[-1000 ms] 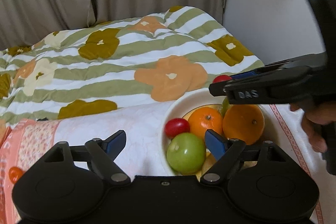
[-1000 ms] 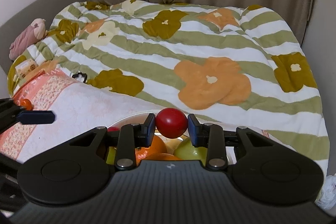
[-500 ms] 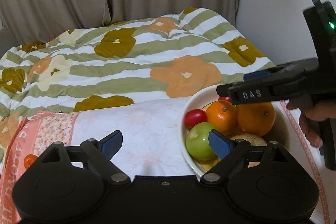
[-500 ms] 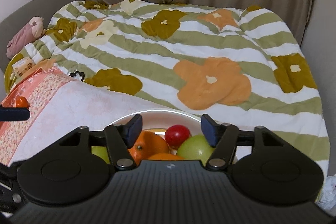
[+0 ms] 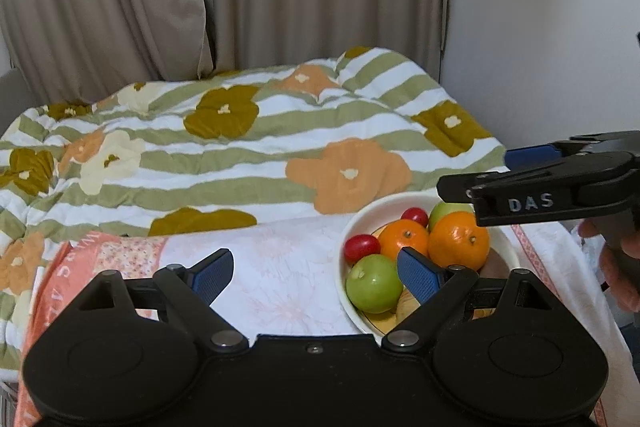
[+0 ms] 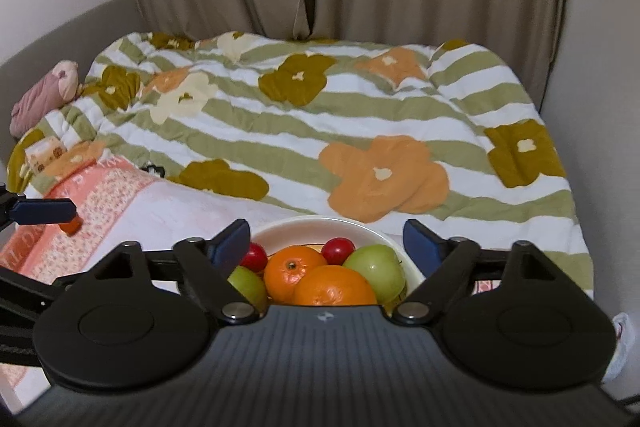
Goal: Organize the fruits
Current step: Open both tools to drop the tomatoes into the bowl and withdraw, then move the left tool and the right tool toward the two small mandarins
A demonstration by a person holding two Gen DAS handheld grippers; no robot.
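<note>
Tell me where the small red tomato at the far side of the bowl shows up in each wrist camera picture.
Left wrist view: the far red tomato lies right of centre, at the bowl's back, between the smaller orange and a green apple.
Right wrist view: the same tomato sits low at centre, behind that orange, left of that apple.
Shared landmark: the large orange flower on the quilt beyond the bowl.

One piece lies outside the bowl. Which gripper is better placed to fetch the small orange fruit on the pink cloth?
Left: the left gripper is open, a fingertip beside the small orange fruit; the right gripper, also open, hangs over the bowl.
</note>
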